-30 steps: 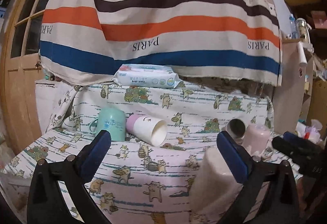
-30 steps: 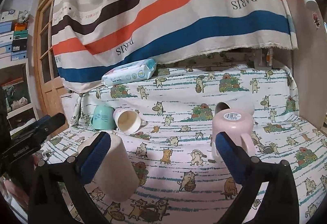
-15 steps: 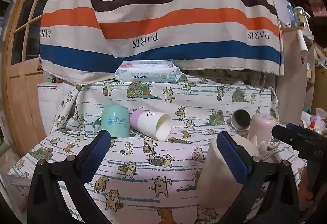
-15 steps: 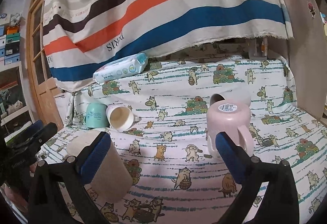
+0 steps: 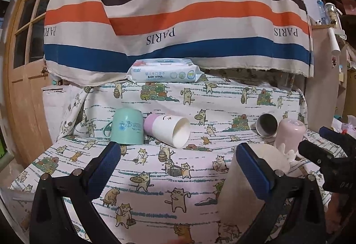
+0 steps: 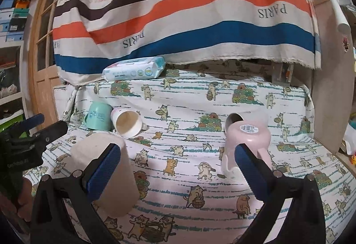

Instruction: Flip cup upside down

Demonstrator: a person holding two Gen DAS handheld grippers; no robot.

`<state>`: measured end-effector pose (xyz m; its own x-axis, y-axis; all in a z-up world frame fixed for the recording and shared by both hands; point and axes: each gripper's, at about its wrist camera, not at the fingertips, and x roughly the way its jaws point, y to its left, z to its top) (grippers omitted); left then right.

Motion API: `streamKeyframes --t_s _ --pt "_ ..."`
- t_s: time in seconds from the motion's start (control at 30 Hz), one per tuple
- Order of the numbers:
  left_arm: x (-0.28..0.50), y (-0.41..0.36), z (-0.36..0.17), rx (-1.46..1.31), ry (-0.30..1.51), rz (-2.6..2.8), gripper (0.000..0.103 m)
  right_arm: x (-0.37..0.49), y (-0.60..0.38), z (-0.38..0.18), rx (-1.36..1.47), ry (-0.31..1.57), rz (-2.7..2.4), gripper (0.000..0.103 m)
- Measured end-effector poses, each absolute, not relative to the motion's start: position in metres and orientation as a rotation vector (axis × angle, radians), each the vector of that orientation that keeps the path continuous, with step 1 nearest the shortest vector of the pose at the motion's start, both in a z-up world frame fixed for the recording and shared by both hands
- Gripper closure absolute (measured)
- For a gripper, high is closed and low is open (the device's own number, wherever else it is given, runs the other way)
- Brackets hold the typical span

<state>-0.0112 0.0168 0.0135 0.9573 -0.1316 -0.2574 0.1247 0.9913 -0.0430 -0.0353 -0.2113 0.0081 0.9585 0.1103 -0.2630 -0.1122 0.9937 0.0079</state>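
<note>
A striped cloth (image 5: 178, 10) hangs behind the cat-print cover (image 5: 169, 177), a wooden door (image 5: 24, 79), perhaps glazed, leftward

Bare cloth (image 6: 178, 177) between beige cup (image 6: 104, 175) and pink cup (image 6: 244, 146).

Straight ahead of your left claw (image 5: 178, 155), well beyond it, a baby wipes pack (image 5: 164, 73) lies on the raised back of the cat-print cloth (image 5: 155, 168) that spreads under the claw. Above the pack hangs a striped PARIS cloth (image 5: 178, 21). Far to the claw's left stands a wooden door (image 5: 24, 79); up to its right, bottles (image 5: 327, 10). Far left of your right claw (image 6: 178, 155), you have stacked boxes (image 6: 13, 19).
</note>
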Motion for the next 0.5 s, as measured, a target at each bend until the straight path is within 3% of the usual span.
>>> streamKeyframes --t_s 0.5 --pt "-0.0076 0.0120 0.0116 -0.004 0.286 -0.123 0.000 -0.0356 -0.2091 0.0077 -0.014 0.266 0.127 0.000"
